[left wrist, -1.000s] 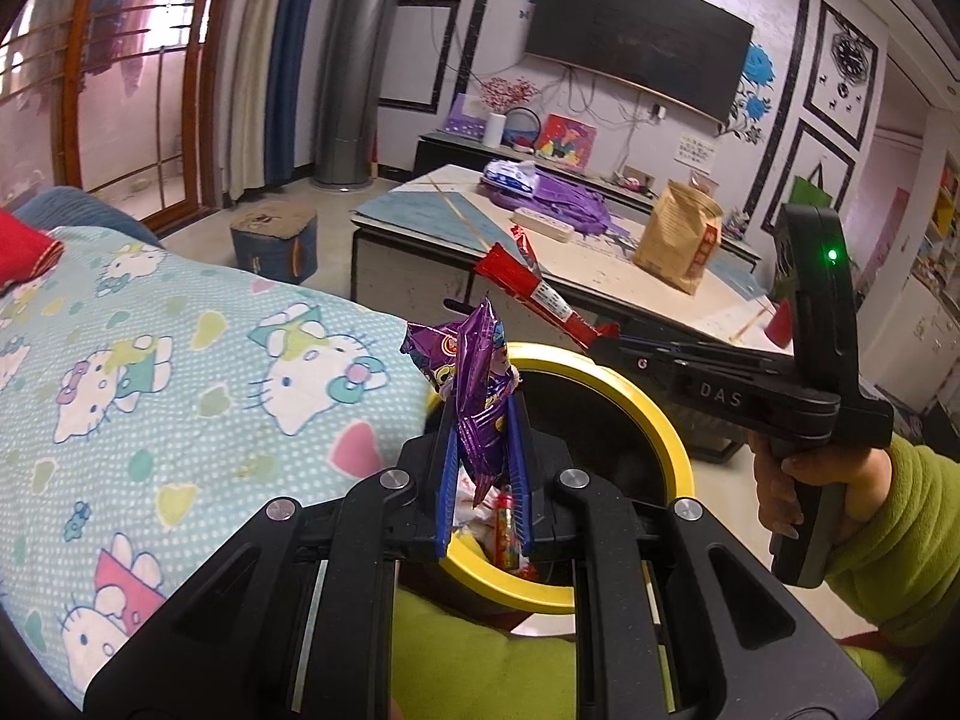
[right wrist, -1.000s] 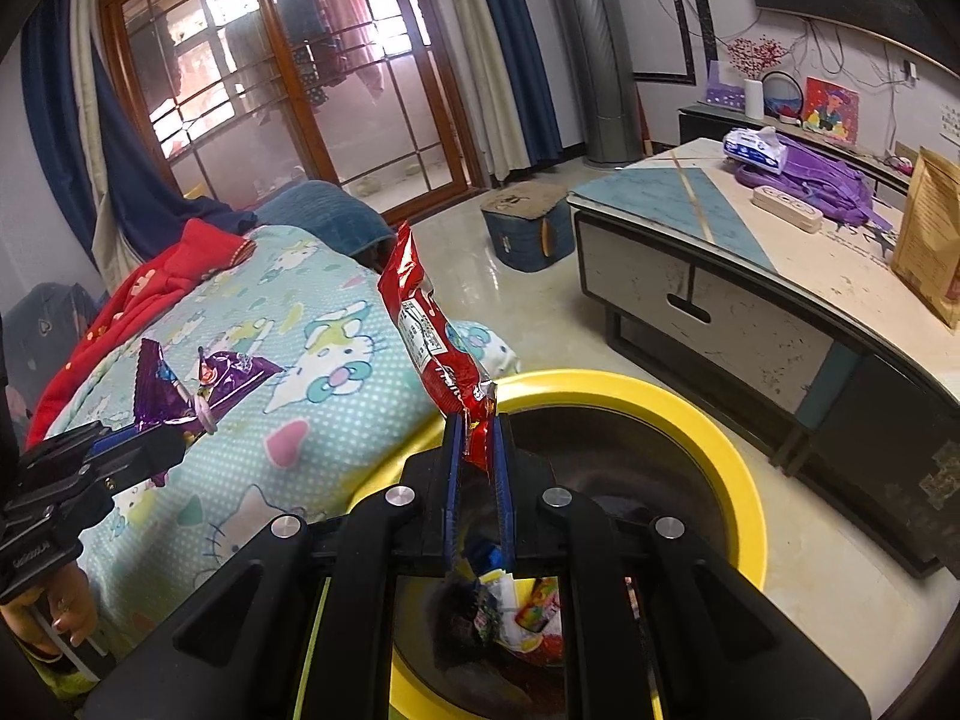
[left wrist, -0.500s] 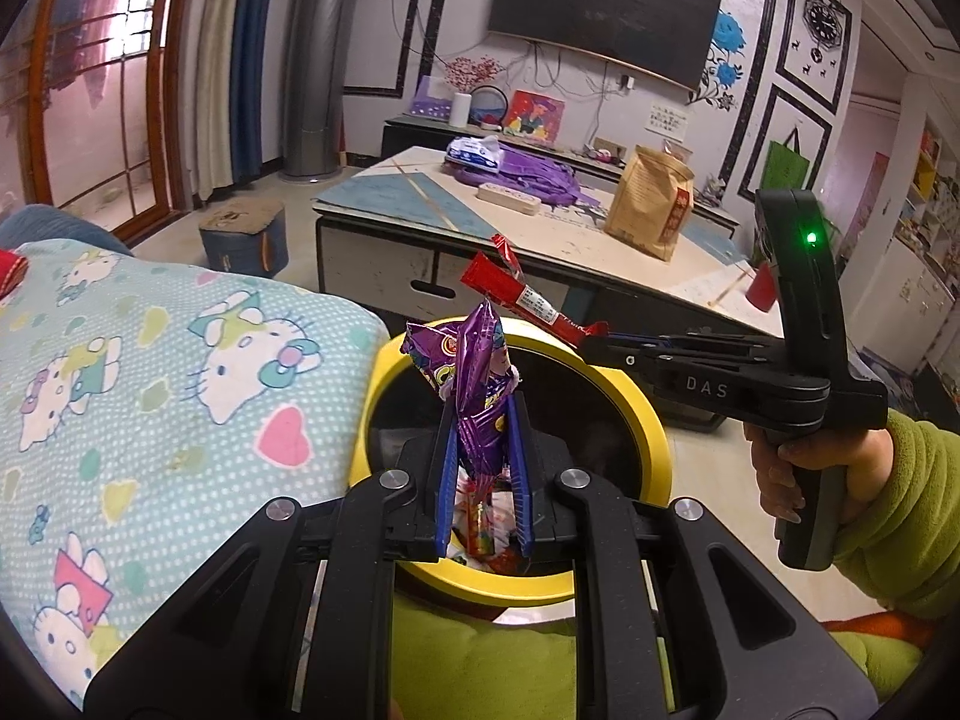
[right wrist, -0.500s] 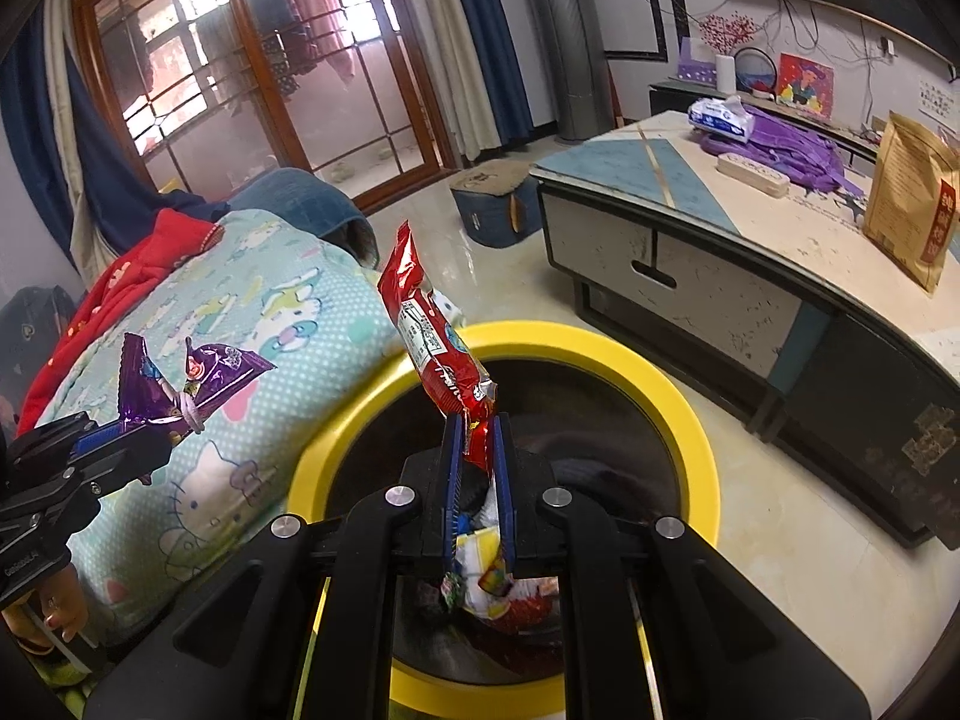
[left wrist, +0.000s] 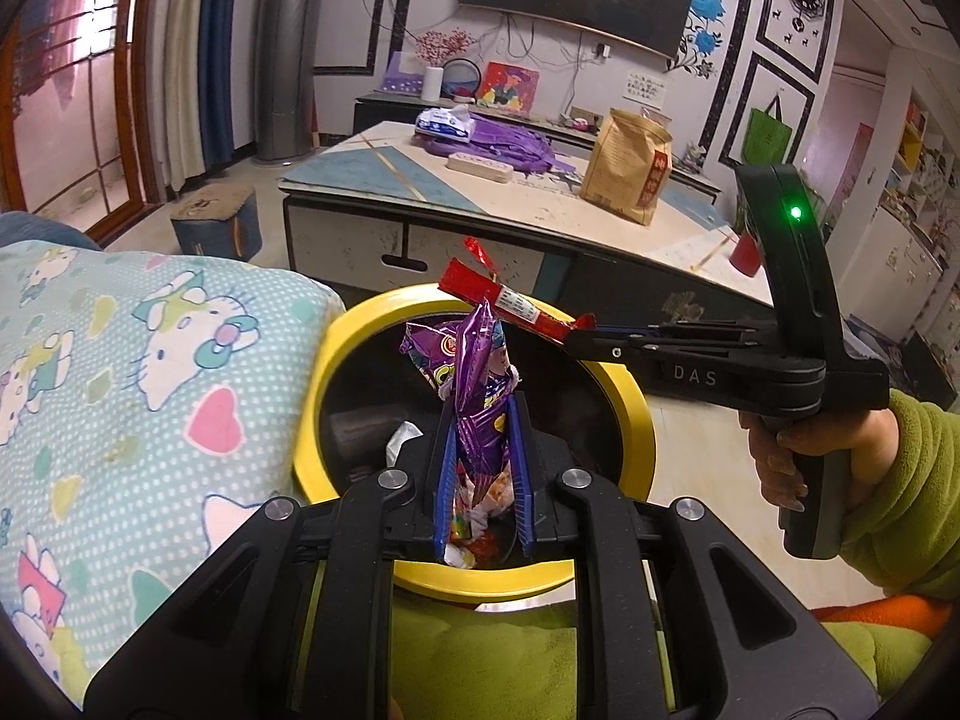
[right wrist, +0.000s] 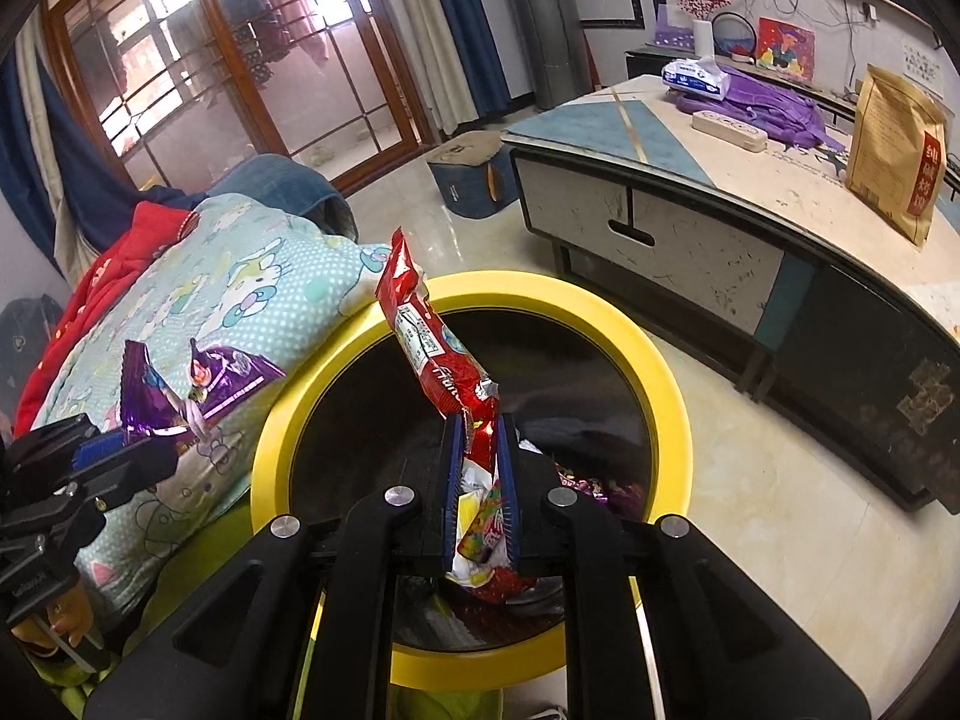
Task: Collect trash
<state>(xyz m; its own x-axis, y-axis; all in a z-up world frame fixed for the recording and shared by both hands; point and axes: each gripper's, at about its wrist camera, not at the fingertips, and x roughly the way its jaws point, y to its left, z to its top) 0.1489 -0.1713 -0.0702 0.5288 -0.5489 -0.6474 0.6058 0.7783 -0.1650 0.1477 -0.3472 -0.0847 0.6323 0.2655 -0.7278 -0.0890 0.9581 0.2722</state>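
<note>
Hanging over one yellow-rimmed bin (left wrist: 624,414) are two grippers, each carrying one wrapper. The left gripper (left wrist: 480,468) has its two blue-padded fingers (left wrist: 443,480) clamped on a single purple snack wrapper (left wrist: 474,384), which stands up from the pads above the bin's dark mouth. The right gripper (right wrist: 477,474) pinches the lower end of one red snack wrapper (right wrist: 432,348) between its two fingers (right wrist: 451,468); its jaws have just been easing apart a little, yet the wrapper sits between the pads and leans up to the left over the rim. From the left wrist view the right gripper (left wrist: 579,333) reaches in from the right, held by one hand (left wrist: 804,450) in a green sleeve (left wrist: 912,492), and the red wrapper (left wrist: 510,303) crosses just behind the purple one's top. Inside the bin lie several crumpled wrappers (right wrist: 486,534), too jumbled to count. One cartoon-cat blanket (left wrist: 120,384) lies against the bin's left side. Across the floor stands one low counter (left wrist: 540,192) carrying one brown paper bag (left wrist: 630,174), one white power strip (left wrist: 480,167) and one purple bundle (left wrist: 510,144).
</note>
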